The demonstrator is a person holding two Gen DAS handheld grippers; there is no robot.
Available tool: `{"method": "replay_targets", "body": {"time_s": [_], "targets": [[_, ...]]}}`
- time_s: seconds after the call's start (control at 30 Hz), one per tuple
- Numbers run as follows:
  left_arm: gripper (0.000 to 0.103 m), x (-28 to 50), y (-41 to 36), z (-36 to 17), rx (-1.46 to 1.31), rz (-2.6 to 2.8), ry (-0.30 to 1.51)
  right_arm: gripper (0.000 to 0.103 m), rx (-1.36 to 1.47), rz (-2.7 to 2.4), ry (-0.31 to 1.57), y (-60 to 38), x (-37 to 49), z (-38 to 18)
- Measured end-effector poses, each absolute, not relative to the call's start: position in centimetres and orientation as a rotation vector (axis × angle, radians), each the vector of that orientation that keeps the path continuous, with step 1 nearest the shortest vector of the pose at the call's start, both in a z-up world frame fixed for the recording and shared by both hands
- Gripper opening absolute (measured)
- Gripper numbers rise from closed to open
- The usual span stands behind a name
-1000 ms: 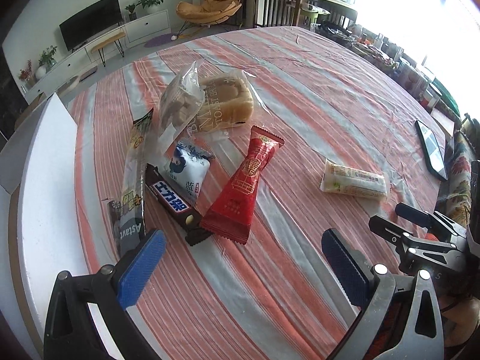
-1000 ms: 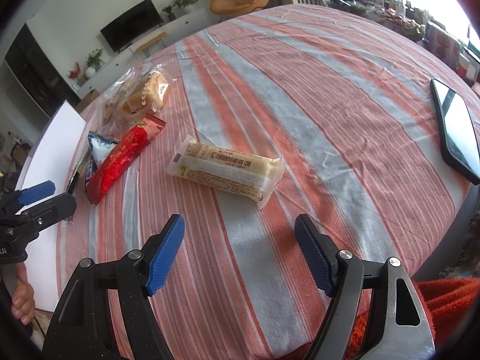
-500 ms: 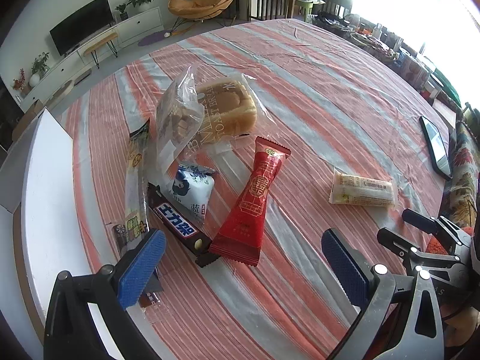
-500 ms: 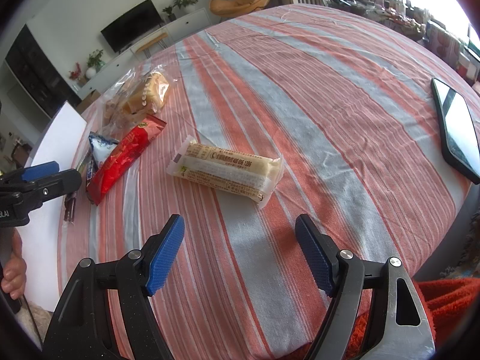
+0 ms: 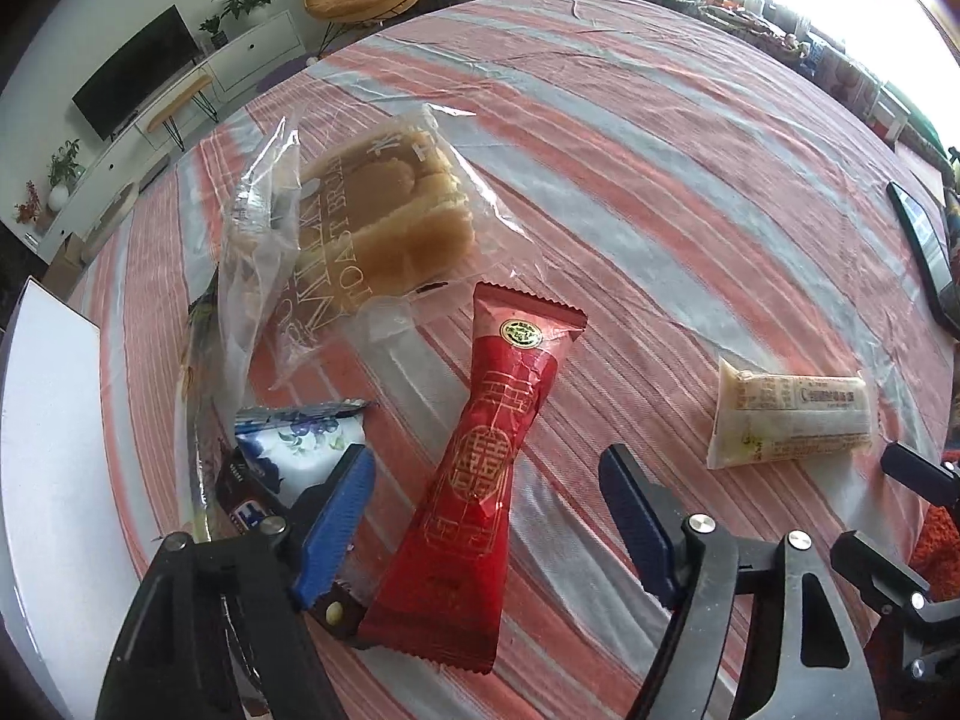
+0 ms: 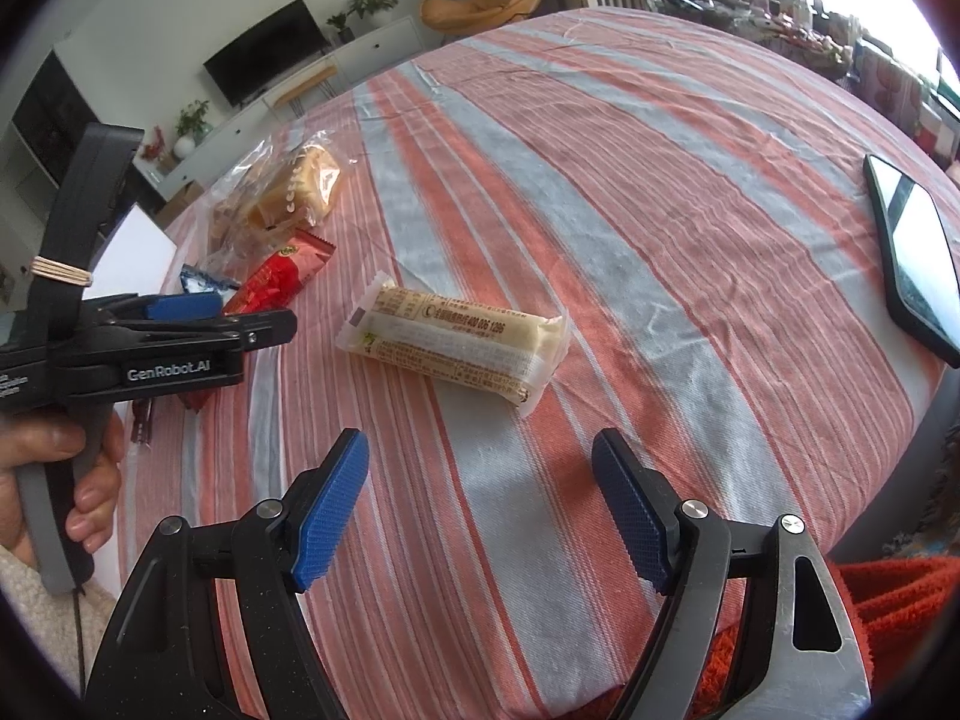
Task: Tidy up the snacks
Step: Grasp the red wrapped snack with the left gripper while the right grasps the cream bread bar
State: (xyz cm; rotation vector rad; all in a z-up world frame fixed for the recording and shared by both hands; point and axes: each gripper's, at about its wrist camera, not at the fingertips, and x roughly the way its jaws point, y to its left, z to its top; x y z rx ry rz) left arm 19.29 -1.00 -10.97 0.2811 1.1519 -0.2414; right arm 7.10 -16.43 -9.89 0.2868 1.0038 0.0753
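Note:
A long red snack packet [image 5: 492, 468] lies on the striped tablecloth [image 5: 630, 192], its lower half between the blue pads of my left gripper [image 5: 486, 456]. The jaws are closing; the right pad [image 5: 633, 525] stands clear of the packet, the left pad [image 5: 333, 525] is near its edge. My right gripper [image 6: 480, 456] hangs open over bare cloth, short of a pale cream bar packet [image 6: 456, 342]. That view shows the left gripper [image 6: 240, 315] over the red packet [image 6: 282, 276], held by a hand [image 6: 54, 462].
Bagged toast bread [image 5: 384, 222], a clear bag [image 5: 252, 252], a blue-and-white packet [image 5: 300, 438] and a dark chocolate bar [image 5: 252, 504] crowd the red packet's left. A white board [image 5: 54, 450] borders the table's left edge. A phone [image 6: 918, 264] lies far right.
My left gripper has moved forward and down over the red packet, and its jaws have narrowed around it. The right gripper and the cream packet have stayed put.

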Motion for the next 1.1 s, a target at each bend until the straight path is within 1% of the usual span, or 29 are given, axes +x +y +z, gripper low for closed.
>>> {"method": "replay_targets", "body": {"time_s": [0.07,0.13,0.17,0.2,0.27,0.33,0.37,0.57,0.8,1.0,1.1], "targets": [[0.067,19.3,-1.1,-11.2,0.278,-0.234,1.153,0.08,0.287,0.076,1.004,-16.5,7.1,-9.9],[0.059,19.2,-0.9,-11.0,0.26,-0.234,1.148,0.08,0.285,0.075,1.004,-16.4,7.1,-9.9],[0.05,19.2,-0.8,-11.0,0.253,-0.237,1.145,0.08,0.286,0.075,1.004,-16.4,7.1,-9.9],[0.039,19.1,-0.8,-10.9,0.248,-0.24,1.143,0.08,0.286,0.075,1.004,-16.5,7.1,-9.9],[0.023,18.8,-0.9,-10.8,0.247,-0.242,1.141,0.08,0.288,0.076,1.003,-16.5,7.1,-9.9],[0.02,18.5,-1.0,-10.7,0.242,-0.243,1.13,0.08,0.29,0.077,1.003,-16.4,7.1,-9.9],[0.016,18.3,-1.0,-10.5,0.236,-0.245,1.124,0.08,0.292,0.078,1.002,-16.5,7.1,-9.9],[0.015,16.3,0.0,-8.6,0.159,-0.245,1.076,0.08,0.294,0.079,1.002,-16.5,7.1,-9.9],[0.015,13.1,1.6,-6.8,0.028,-0.265,1.061,0.08,0.289,0.078,1.003,-16.5,7.1,-9.9],[0.015,10.3,1.9,-5.2,-0.015,-0.298,1.032,0.08,0.295,0.08,1.002,-16.5,7.1,-9.9],[0.015,9.0,2.3,-3.7,-0.041,-0.314,1.005,0.08,0.38,0.131,0.979,-17.6,6.8,-9.5]]}}
